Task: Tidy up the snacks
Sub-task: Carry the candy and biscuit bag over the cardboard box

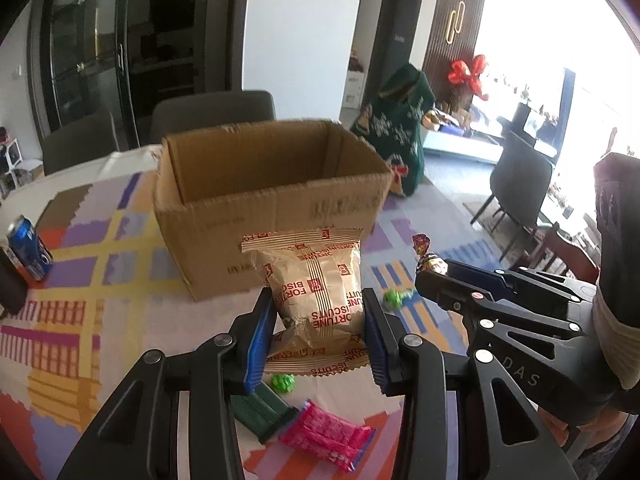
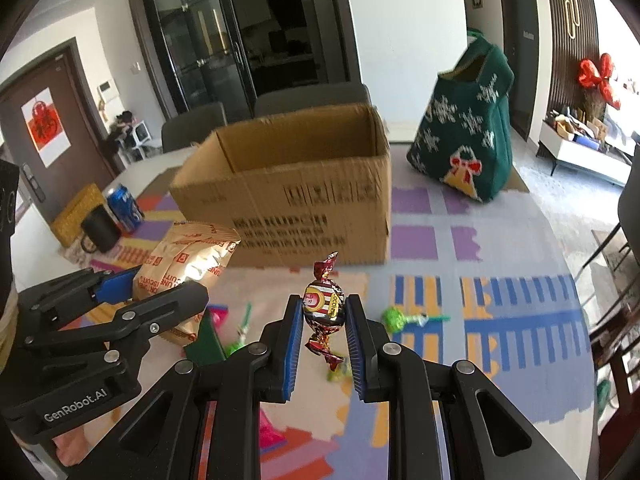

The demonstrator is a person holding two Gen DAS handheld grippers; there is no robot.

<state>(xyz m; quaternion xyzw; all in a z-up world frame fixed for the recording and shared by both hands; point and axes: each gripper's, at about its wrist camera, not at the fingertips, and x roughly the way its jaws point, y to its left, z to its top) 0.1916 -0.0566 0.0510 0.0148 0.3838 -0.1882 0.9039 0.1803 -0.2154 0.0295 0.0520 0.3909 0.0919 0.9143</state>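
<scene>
Nearest the left wrist camera, a pink snack packet [image 1: 328,442] and a dark green packet [image 1: 262,412] are seen lying flat on the patterned tablecloth [image 1: 80,248] by the near edge of the tabletop, with a little green candy [image 1: 283,382] just beyond them. Right above that, the gold biscuit bag [image 1: 316,292] is pinched between the blue pads of the left gripper [image 1: 318,334], held up off the cloth with its print upside down. Over on the right, a striped wrapped candy [image 2: 324,306] is clamped by its middle between the fingers of the right gripper [image 2: 322,334], twisted ends sticking out top and bottom. A green lollipop [image 2: 396,319] is left on the cloth just right of that gripper.

Further in, the open cardboard box [image 2: 304,196] is parked around the middle of the tabletop, just behind both held snacks; what's inside can't be made out. Toward the left edge, a blue soda can [image 2: 124,206] and a black mug [image 2: 100,230] are found side by side. Near the far right corner, a green knitted bag [image 2: 468,136] with snowflakes is stood upright.
</scene>
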